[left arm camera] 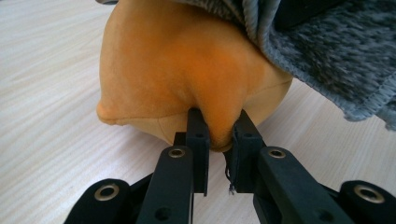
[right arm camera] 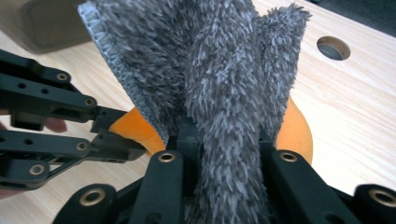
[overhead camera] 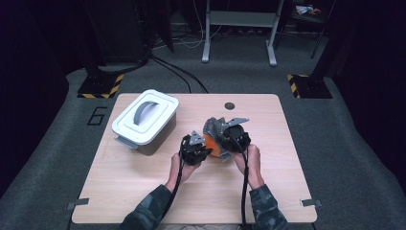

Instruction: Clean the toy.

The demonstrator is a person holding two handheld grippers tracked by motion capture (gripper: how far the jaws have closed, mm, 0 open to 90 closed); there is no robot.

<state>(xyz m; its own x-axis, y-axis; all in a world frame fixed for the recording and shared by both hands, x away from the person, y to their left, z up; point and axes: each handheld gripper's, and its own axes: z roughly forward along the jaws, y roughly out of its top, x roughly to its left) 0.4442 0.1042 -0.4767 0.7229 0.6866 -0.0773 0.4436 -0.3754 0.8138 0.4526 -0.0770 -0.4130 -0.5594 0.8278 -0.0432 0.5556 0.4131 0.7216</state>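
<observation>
An orange plush ball [left arm camera: 187, 70] lies on the wooden table [overhead camera: 143, 191], partly under a grey fluffy cloth [right arm camera: 224, 70]. My left gripper [left arm camera: 218, 135] is shut on a pinch of the orange plush at its near edge. My right gripper [right arm camera: 226, 140] is shut on a fold of the grey cloth, which stands up between its jaws. In the high view both grippers meet at mid-table: the left gripper [overhead camera: 195, 149] beside the orange plush [overhead camera: 211, 143], the right gripper [overhead camera: 234, 139] over the grey cloth [overhead camera: 215, 127]. The left gripper's jaws reach the plush [right arm camera: 135, 126] from the left in the right gripper view.
A white lidded box [overhead camera: 145, 120] with a grey handle stands at the table's back left. A round hole [overhead camera: 230, 105] is cut in the tabletop near the back edge. Bare wood lies in front and to the right.
</observation>
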